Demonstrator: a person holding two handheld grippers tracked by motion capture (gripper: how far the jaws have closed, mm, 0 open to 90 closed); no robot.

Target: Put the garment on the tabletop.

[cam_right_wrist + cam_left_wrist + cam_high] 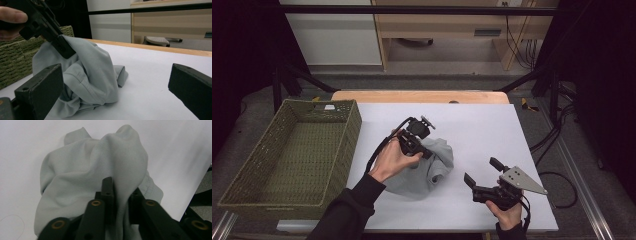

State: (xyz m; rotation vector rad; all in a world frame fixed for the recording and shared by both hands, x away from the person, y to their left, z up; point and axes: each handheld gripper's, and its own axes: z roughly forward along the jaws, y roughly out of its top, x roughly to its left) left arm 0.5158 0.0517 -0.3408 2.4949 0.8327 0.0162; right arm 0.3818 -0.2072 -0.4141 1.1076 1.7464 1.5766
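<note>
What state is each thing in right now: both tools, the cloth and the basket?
Left tool: jaws around a raised fold of the cloth, not fully closed.
Right tool: open, empty, apart from the cloth.
Grey cloth: crumpled in a heap on the table, one fold pulled up.
Green woven basket: upright, nothing visible inside.
White table: bears the cloth.

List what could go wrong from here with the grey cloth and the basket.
1. The left tool has only a thin fold of the grey cloth between its jaws; it may slip free when lifted.
2. The right tool is open and apart, so the trailing cloth could snag on the basket rim.
</note>
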